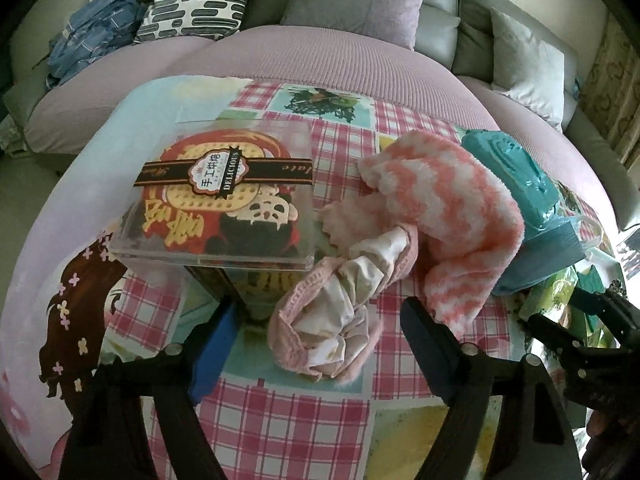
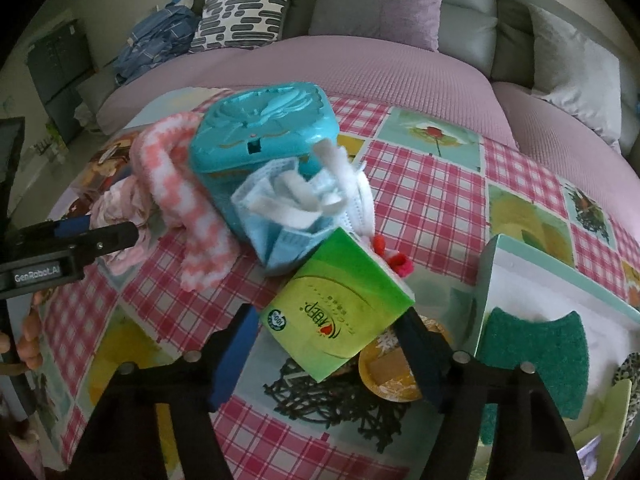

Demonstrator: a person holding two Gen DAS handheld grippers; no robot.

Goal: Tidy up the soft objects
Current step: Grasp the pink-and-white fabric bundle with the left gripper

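A pale pink garment with a white lining (image 1: 332,316) lies crumpled on the checked tablecloth, right between the fingers of my open left gripper (image 1: 320,344). A pink-and-white fuzzy sock (image 1: 452,216) lies behind it; it also shows in the right wrist view (image 2: 188,208). My right gripper (image 2: 332,344) is open around a green tissue pack (image 2: 340,312). Blue face masks (image 2: 296,216) are heaped against a teal plastic box (image 2: 260,132). A green scouring sponge (image 2: 536,364) lies in a white box (image 2: 560,280) at the right.
A clear lidded box with a red and gold pattern (image 1: 224,200) stands left of the pink garment. A yellow round lid (image 2: 392,376) lies under the tissue pack. Small red fuzzy bits (image 2: 396,260) lie nearby. A sofa (image 1: 320,56) with cushions runs behind the table.
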